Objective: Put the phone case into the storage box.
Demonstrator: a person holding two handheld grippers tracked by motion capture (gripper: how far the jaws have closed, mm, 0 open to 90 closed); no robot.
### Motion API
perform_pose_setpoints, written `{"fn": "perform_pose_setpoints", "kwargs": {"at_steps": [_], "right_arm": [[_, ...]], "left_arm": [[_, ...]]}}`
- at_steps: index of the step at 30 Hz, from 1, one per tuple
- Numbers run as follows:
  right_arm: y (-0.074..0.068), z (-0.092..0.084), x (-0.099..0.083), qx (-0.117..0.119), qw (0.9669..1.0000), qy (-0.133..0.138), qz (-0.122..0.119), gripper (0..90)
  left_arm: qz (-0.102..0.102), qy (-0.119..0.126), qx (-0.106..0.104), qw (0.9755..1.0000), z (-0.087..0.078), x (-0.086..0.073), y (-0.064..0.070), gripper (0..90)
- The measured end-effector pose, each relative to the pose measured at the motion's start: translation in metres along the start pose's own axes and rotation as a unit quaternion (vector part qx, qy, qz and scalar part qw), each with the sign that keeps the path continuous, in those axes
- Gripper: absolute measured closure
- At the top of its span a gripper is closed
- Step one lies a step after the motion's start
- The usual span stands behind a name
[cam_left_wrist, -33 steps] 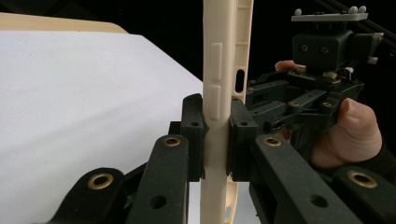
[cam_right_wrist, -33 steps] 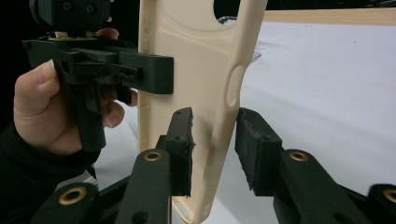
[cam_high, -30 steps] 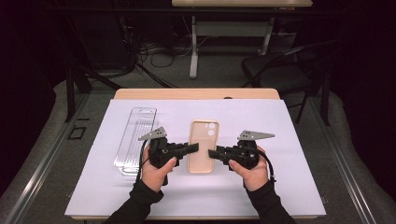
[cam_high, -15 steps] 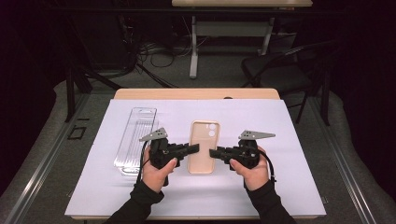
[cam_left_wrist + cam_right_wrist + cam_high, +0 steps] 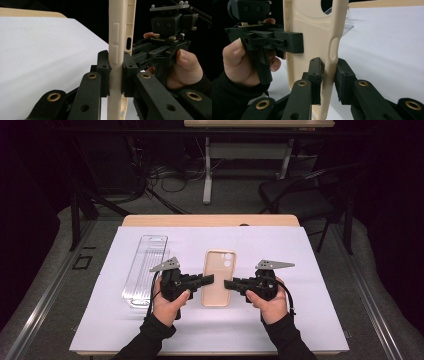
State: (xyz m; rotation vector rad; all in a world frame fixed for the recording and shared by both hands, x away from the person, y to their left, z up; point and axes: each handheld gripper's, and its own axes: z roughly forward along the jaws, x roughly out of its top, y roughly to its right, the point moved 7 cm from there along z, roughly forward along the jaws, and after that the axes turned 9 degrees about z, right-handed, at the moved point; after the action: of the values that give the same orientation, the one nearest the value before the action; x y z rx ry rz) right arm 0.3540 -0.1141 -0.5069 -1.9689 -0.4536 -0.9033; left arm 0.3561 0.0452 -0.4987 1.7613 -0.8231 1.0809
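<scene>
A beige phone case (image 5: 217, 275) lies back up in the middle of the white sheet, camera cutout at the far end. My left gripper (image 5: 210, 279) comes in from the left and is shut on the case's left edge (image 5: 116, 37), one pad (image 5: 103, 67) on each face. My right gripper (image 5: 227, 283) comes in from the right. Its jaws have just been closing on the opposite edge (image 5: 312, 30), and both pads (image 5: 315, 75) now sit against it. Each gripper view shows the other gripper beyond the case: the right one (image 5: 165, 50), the left one (image 5: 262, 37).
A clear plastic tray (image 5: 145, 270) lies lengthwise left of my left hand. The white sheet (image 5: 310, 320) covers most of the wooden table (image 5: 210, 220). A dark chair (image 5: 295, 195) and a desk frame stand beyond the far edge.
</scene>
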Motion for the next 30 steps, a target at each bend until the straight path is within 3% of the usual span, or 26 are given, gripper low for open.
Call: {"fn": "perform_pose_setpoints", "kwargs": {"at_steps": [30], "right_arm": [[0.0031,0.0000,-0.0009,0.019,0.9997,-0.004,0.011,81.0]], "left_arm": [[-0.003,0.000,-0.004,1.0000,0.0003,-0.0015,-0.0015,80.9]]}}
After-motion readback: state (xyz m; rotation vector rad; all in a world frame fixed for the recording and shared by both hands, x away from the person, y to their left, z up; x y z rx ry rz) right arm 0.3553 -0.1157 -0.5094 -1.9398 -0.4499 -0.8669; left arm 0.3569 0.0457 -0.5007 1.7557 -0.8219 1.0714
